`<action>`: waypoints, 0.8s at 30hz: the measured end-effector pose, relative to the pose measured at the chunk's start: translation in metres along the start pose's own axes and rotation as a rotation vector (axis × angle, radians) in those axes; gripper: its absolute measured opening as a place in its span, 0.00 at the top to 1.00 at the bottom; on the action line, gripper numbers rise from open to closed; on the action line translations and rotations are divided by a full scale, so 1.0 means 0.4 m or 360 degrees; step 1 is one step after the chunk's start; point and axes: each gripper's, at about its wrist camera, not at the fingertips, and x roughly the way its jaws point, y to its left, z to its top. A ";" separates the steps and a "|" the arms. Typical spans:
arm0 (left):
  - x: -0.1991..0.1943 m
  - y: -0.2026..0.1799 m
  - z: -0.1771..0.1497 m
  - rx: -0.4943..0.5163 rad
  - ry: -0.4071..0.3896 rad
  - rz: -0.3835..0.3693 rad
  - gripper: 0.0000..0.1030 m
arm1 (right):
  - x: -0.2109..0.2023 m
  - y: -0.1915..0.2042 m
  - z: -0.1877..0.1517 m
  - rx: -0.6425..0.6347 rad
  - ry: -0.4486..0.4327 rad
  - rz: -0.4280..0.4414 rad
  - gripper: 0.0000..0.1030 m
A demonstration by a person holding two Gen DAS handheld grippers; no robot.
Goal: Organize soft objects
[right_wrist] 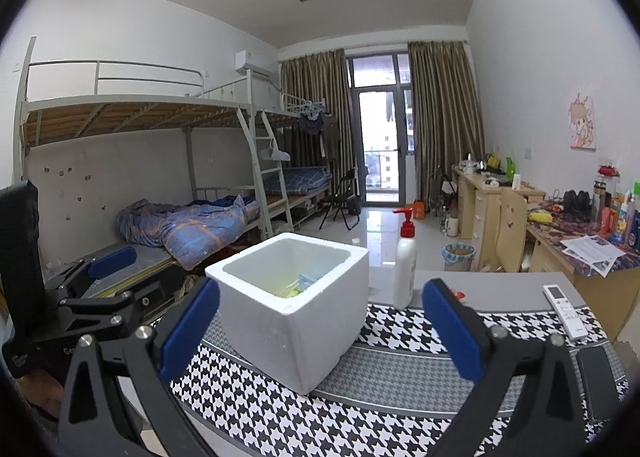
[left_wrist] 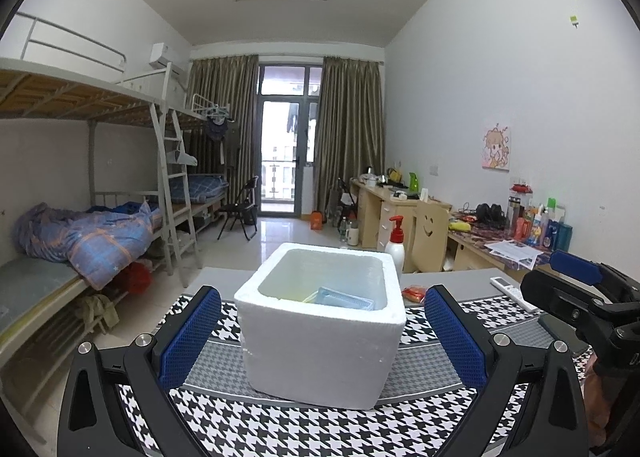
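While both grippers hover in front of the white foam box (left_wrist: 320,321), their blue-padded fingers are spread wide and hold nothing. Left gripper (left_wrist: 322,331) faces the box directly; right gripper (right_wrist: 320,331) is to its right. Inside the box lie a blue soft piece (left_wrist: 344,298) and a yellow-green one (right_wrist: 290,289). Behind the box stands a pump bottle (right_wrist: 405,269).

White foam box (left_wrist: 320,331) upright on checked mat, top open. Inside: blue soft item (left_wrist: 345,298) lying tilted, yellow-green item (right_wrist: 289,289) beside it.
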 end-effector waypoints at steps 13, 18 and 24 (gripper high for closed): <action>-0.036 -0.025 -0.032 0.0022 -0.0062 0.0021 0.01 | -0.046 -0.020 -0.045 0.0044 -0.0012 -0.0004 0.01; -0.032 -0.034 -0.051 0.0031 -0.0058 -0.0024 0.01 | -0.055 -0.019 -0.071 0.0024 -0.0039 -0.0008 0.01; -0.031 -0.032 -0.064 0.0033 -0.0056 -0.0047 0.01 | -0.049 -0.027 -0.088 0.0047 -0.0022 -0.0020 0.01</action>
